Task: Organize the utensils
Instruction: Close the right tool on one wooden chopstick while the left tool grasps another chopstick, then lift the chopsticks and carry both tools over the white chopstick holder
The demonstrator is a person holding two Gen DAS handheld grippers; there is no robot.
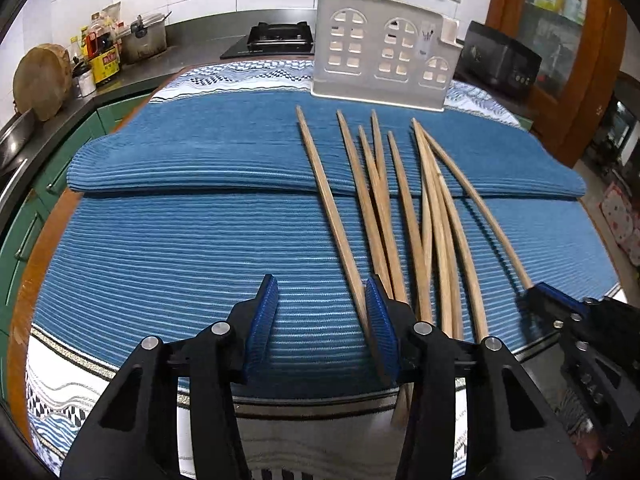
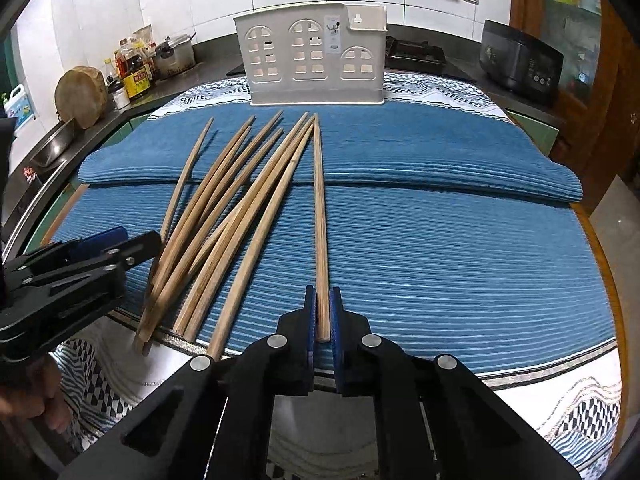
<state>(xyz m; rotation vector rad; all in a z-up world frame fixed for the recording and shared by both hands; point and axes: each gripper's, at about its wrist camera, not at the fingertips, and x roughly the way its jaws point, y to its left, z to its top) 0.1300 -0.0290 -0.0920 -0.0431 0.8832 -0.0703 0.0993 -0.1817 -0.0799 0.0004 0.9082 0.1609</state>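
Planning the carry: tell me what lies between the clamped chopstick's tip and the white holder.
Right wrist view: only bare blue mat between the chopstick and holder.

Your left gripper (image 1: 322,300) and right gripper (image 2: 323,312) look alike: angular black frames with cut-out slots, round silver pivot screws, and ribbed blue fingers (image 1: 266,320).

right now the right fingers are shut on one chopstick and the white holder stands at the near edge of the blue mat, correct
Not quite. The right gripper is shut on one chopstick, but the white holder stands at the far edge of the blue mat, beyond the chopstick tips. The right wrist view shows it.
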